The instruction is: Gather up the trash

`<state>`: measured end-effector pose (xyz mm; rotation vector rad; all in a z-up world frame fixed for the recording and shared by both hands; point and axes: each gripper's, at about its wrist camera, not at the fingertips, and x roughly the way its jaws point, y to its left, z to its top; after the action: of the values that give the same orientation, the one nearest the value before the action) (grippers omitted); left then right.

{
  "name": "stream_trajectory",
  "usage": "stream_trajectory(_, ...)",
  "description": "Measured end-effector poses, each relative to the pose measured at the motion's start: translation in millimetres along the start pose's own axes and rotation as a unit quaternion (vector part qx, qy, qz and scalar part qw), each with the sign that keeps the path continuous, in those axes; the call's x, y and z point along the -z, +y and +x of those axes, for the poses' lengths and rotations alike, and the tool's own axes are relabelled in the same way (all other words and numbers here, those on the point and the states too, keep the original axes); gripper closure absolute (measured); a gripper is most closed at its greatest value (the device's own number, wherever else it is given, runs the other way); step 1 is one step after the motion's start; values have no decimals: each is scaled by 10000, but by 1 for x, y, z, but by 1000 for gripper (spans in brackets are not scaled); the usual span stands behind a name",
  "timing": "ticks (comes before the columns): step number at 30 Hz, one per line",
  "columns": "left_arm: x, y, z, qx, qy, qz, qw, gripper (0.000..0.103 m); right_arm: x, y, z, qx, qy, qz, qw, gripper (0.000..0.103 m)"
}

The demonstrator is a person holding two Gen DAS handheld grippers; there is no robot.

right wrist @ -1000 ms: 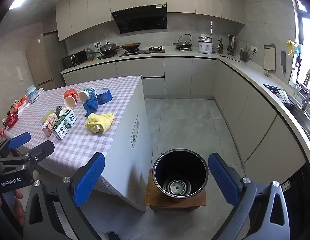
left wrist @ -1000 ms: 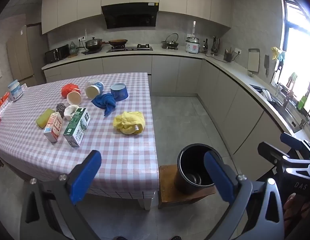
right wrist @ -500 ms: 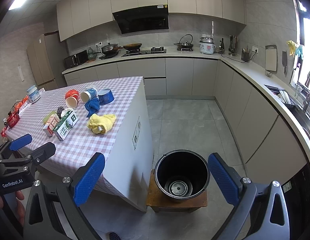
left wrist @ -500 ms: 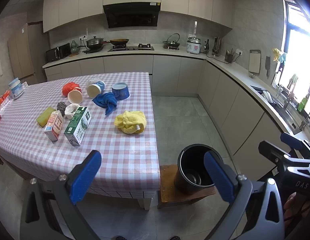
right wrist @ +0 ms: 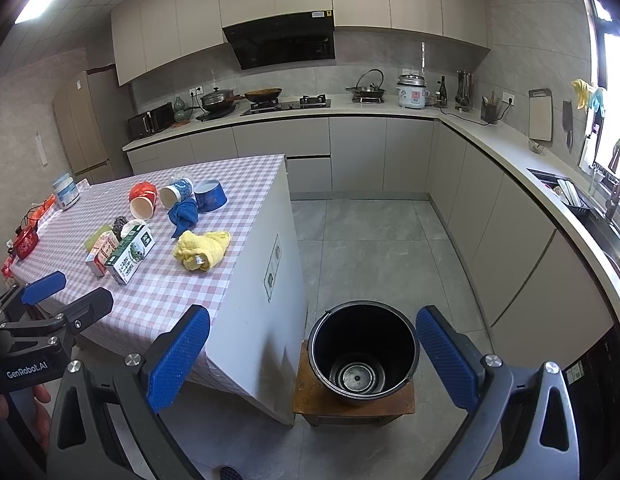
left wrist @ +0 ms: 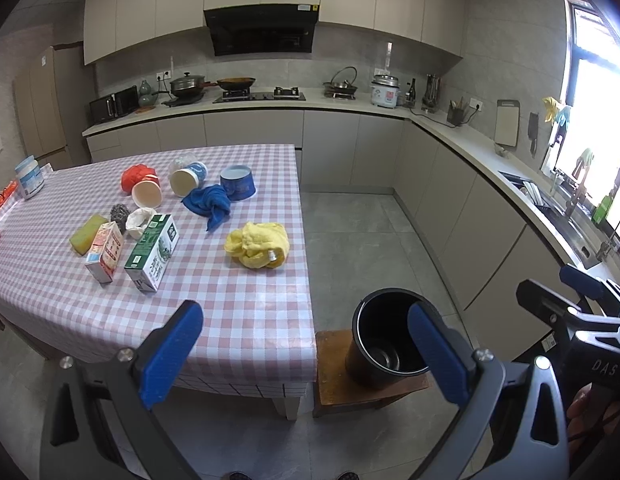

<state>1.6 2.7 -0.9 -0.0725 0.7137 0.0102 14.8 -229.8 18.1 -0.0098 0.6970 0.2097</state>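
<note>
On the checked tabletop point(left wrist: 250, 300) lay two cartons — a green one point(left wrist: 152, 253) and a red-and-white one point(left wrist: 105, 252) just beside it. Behind them lay three tipped paper cups point(left wrist: 189, 178), two cloths — blue point(left wrist: 209, 205) and yellow point(left wrist: 257, 244) — one sponge point(left wrist: 86, 234) and one steel scourer point(left wrist: 119, 214). Off its corner stood one black bin point(left wrist: 384, 338).

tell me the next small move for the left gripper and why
Probably reach the open left gripper forward to the green-and-white milk carton, the nearest trash on the checked tablecloth. Both grippers hold nothing, and the black bucket looks empty.
</note>
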Motion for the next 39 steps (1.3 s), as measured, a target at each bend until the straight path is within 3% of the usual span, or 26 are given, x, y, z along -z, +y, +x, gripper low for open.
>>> stream_trajectory(39, -1, -5, 5, 64, 24, -10, 10000, 0, -4, -5, 1, 29, 9, 31, 10000, 0)
